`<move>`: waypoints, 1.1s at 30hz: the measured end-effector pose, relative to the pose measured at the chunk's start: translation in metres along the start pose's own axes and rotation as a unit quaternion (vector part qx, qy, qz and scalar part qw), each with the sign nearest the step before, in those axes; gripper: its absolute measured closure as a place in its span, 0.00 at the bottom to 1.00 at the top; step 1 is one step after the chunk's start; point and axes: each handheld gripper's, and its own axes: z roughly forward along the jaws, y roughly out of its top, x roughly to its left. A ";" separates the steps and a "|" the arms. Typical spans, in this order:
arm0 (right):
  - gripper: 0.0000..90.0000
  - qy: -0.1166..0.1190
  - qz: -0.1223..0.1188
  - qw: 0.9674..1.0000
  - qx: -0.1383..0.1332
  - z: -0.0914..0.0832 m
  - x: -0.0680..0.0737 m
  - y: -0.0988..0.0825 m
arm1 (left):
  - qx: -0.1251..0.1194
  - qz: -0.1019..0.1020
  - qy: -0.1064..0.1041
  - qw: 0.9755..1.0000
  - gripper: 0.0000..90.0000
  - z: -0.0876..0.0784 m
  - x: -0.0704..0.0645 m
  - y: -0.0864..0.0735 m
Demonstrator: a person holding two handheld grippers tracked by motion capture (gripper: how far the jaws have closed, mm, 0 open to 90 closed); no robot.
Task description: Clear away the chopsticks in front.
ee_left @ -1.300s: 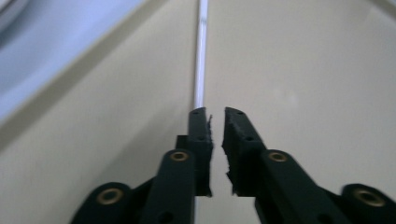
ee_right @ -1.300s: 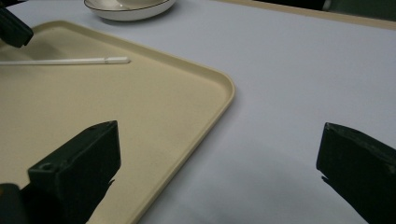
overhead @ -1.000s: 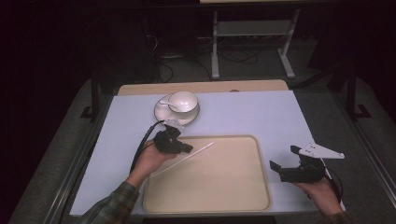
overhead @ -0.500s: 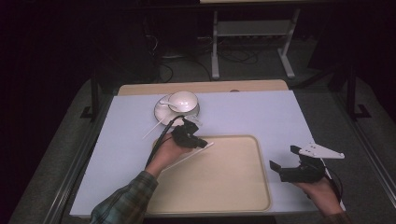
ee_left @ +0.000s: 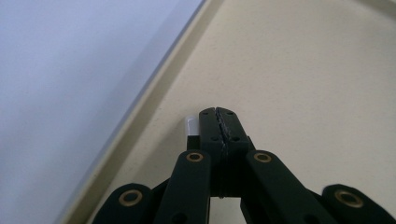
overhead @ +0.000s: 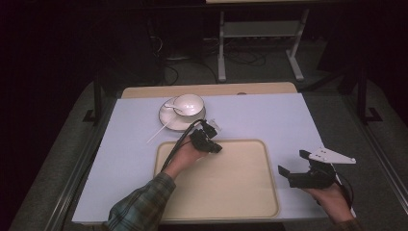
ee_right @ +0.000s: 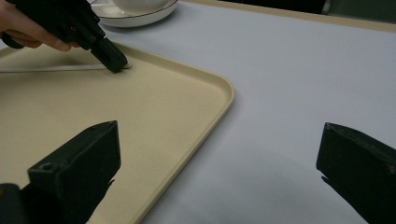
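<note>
A white stick [ee_right: 56, 68] is being lowered onto the tray [overhead: 250, 192] by the left tongs [overhead: 216, 148], clamped on it; release is due. The right tongs [overhead: 291, 168] are held wide open, empty.

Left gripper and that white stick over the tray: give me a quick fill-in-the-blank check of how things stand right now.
1. The left gripper is shut on a thin white ____.
2. Its jaw tips are over the beige ____, near its far rim.
3. The right gripper has its jaws ____ with nothing between them.
4. The cup stands on a ____ beyond the tray.

Missing words: stick; tray; open; saucer
</note>
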 end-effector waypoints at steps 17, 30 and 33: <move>0.00 -0.001 0.002 1.000 -0.003 0.000 0.000 0.001 | 0.007 -0.009 0.035 0.999 1.00 -0.009 0.013 -0.005; 0.00 -0.004 0.001 1.000 -0.002 -0.001 0.000 0.000 | 0.014 -0.025 0.056 0.998 1.00 -0.026 0.026 -0.023; 0.00 -0.004 0.002 1.000 -0.002 -0.001 0.000 0.000 | 0.011 -0.032 0.058 0.998 1.00 -0.031 0.029 -0.029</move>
